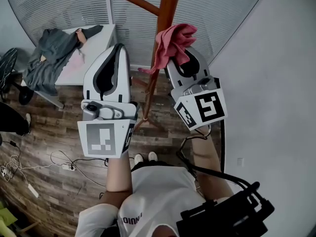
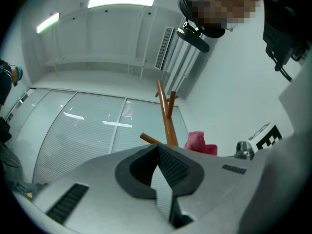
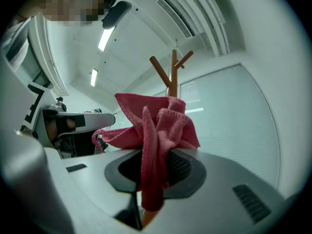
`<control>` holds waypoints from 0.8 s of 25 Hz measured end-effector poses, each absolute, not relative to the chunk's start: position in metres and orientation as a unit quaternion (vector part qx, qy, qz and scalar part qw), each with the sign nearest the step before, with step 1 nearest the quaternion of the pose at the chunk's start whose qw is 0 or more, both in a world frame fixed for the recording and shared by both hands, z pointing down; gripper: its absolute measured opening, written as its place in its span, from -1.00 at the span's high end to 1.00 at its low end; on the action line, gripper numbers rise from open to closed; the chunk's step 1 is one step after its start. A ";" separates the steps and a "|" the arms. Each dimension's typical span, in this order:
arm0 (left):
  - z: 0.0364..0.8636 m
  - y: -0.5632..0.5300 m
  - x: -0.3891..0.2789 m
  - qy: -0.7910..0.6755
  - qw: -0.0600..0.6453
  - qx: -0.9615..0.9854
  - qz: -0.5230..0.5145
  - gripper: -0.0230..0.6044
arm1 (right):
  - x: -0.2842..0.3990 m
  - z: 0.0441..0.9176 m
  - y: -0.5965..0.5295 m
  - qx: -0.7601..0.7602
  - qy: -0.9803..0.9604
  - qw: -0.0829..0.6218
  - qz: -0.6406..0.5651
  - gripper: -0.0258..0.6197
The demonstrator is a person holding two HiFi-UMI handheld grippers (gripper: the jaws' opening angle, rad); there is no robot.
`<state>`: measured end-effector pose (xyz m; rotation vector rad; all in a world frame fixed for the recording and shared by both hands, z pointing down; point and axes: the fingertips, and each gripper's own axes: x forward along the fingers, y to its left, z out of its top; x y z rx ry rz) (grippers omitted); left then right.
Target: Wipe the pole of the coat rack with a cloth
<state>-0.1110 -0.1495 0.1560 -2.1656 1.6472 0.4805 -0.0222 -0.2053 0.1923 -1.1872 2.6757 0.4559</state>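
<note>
Right gripper (image 1: 183,59) is pinching the pink cloth (image 1: 174,41) right at the coat rack pole (image 1: 167,9), 12 o'clock. Left gripper (image 1: 118,52) is closed and empty. I'd press the cloth on firmly and slide it along the wood.

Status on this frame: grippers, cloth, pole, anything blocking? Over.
Right gripper shut on pink cloth, up at the coat rack pole; contact unclear. Left gripper shut, empty, beside the pole. Nothing seen blocking.

crumpled pink cloth (image 1: 173,46) pressed against upright wooden coat-rack pole (image 1: 160,43).
</note>
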 end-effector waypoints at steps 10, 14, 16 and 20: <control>0.160 -0.153 -0.112 0.582 0.201 -0.771 0.163 0.89 | -0.025 0.205 -0.207 -0.404 0.900 0.073 0.148 0.63; 0.162 -0.155 -0.112 0.583 0.198 -0.772 0.160 0.89 | -0.027 0.213 -0.208 -0.404 0.901 0.065 0.143 0.63; 0.165 -0.156 -0.112 0.584 0.191 -0.773 0.158 0.89 | -0.027 0.219 -0.208 -0.403 0.902 0.064 0.139 0.63; 0.169 -0.157 -0.113 0.584 0.191 -0.773 0.156 0.89 | -0.028 0.226 -0.208 -0.402 0.904 0.058 0.133 0.63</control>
